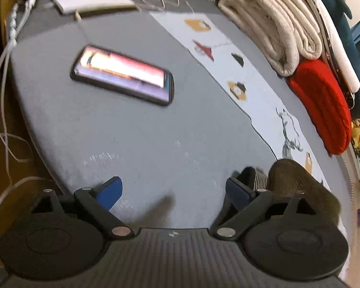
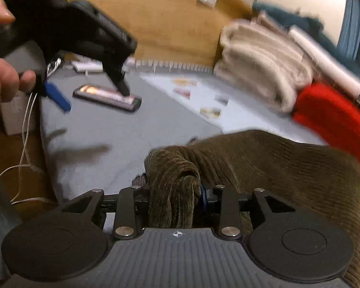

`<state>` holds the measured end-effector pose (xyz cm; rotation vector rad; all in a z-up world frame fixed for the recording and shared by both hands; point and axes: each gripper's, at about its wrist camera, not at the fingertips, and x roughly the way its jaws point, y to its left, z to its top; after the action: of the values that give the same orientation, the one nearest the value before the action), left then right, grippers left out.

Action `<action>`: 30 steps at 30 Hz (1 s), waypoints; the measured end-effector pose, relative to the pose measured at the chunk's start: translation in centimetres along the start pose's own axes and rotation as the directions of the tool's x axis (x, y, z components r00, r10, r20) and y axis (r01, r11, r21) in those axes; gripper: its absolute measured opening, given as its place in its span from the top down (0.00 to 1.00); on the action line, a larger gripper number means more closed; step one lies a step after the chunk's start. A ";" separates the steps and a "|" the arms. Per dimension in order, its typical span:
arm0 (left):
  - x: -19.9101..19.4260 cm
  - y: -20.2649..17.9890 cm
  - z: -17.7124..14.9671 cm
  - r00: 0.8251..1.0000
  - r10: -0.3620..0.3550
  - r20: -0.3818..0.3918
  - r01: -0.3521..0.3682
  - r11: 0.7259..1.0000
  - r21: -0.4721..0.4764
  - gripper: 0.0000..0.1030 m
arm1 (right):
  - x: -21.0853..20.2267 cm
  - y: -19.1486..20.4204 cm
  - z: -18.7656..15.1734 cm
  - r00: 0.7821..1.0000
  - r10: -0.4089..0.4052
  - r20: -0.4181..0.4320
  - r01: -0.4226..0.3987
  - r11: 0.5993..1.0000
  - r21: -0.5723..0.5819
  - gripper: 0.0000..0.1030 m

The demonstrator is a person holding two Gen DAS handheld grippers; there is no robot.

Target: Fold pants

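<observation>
The olive-brown corduroy pants (image 2: pixel 276 163) lie bunched on the grey bed cover (image 2: pixel 103 129), spreading to the right. My right gripper (image 2: pixel 174 196) is shut on a rolled fold of the pants. My left gripper (image 1: pixel 172 192) is open and empty above the grey cover, its blue pads (image 1: pixel 110 190) wide apart; a corner of the pants (image 1: pixel 300 182) with a striped lining (image 1: pixel 259 180) shows just right of its right finger. The left gripper also shows in the right wrist view (image 2: pixel 88 98), held up at the upper left by a hand.
A lit phone (image 1: pixel 124 76) lies on the cover ahead. A white patterned cloth (image 1: pixel 240 72) runs diagonally to the right. A folded cream blanket (image 1: pixel 271 28) and a red knit item (image 1: pixel 324 105) sit at the right edge. White cables (image 1: pixel 4 91) hang off the left edge.
</observation>
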<state>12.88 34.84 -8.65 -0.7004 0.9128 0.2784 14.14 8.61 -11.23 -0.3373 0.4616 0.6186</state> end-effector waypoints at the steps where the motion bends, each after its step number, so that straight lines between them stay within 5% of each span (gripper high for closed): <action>1: 0.3 -0.3 0.1 1.000 -0.010 -0.010 0.010 1.000 0.009 0.07 | -0.5 -1.2 0.3 0.999 0.049 0.013 -0.050 0.997 0.063 0.51; 3: 0.4 -1.0 0.0 0.999 -0.038 -0.019 0.039 0.998 0.039 0.07 | -1.5 -3.3 0.8 0.991 0.134 0.010 -0.134 0.974 0.183 0.39; 6: 0.5 -2.6 -0.5 0.991 -0.125 -0.048 0.130 0.987 0.099 0.07 | -4.9 -6.4 0.3 0.988 0.155 0.015 -0.151 0.926 0.346 0.25; 10: -0.5 -5.6 -2.8 0.985 -0.155 -0.080 0.171 0.953 0.251 0.07 | -10.4 -11.3 -2.2 1.000 -0.005 -0.021 0.013 0.919 0.394 0.23; 15: -0.2 -9.7 -6.5 0.989 -0.098 -0.113 0.131 0.931 0.342 0.07 | -12.8 -16.2 -3.4 0.972 -0.209 -0.107 0.232 0.923 0.306 0.23; 18: 1.4 -12.3 -7.3 0.991 0.000 -0.132 0.053 0.915 0.400 0.07 | -12.4 -18.3 -2.7 0.966 -0.229 -0.119 0.255 0.915 0.312 0.23; 22: 3.5 -13.4 -7.2 0.986 0.041 -0.162 0.028 0.914 0.404 0.07 | -11.4 -19.6 -1.7 0.969 -0.226 -0.100 0.246 0.916 0.316 0.23; 26: 3.6 -11.3 -7.8 0.989 -0.011 -0.150 0.073 0.908 0.413 0.34 | -9.3 -21.5 -0.1 0.980 -0.171 -0.099 0.194 0.931 0.310 0.23; 28: 3.1 -9.8 -7.3 0.982 -0.083 -0.167 0.139 0.923 0.359 0.55 | -8.0 -23.0 0.5 0.987 -0.116 -0.108 0.147 0.928 0.341 0.19; 30: 2.8 -8.8 -6.8 0.975 -0.129 -0.183 0.181 0.935 0.305 0.65 | -6.3 -24.6 0.6 0.988 -0.076 -0.136 0.125 0.910 0.396 0.19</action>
<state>14.69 23.59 -9.91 -0.4939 1.0206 -0.0698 25.06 -12.96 -3.50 -0.0013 0.6676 0.3898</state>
